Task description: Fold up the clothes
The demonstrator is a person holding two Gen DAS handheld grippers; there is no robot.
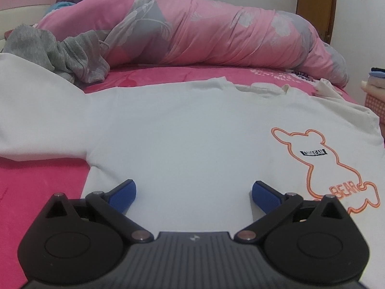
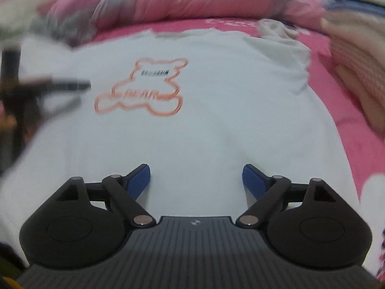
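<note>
- White cotton T-shirt [image 1: 182, 125] with an orange bear outline lay spread flat on the bright pink bedsheet [image 1: 36, 187], filling the middle of both views.
- Left gripper [image 1: 193, 191] hung over the shirt's lower part, its blue-padded jaws wide apart with nothing between them.
- Right gripper [image 2: 196, 178] hung likewise, jaws apart and empty; its view was blurred.
- Crumpled grey garment [image 1: 55, 50] sat at upper left, beside a rolled pink floral quilt [image 1: 204, 31].

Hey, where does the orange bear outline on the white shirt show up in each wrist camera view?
Left wrist: bear outline at lower right, tilted, on the white shirt.
Right wrist: bear outline left of centre, blurred.
Shared landmark: pink floral quilt across the top.
</note>
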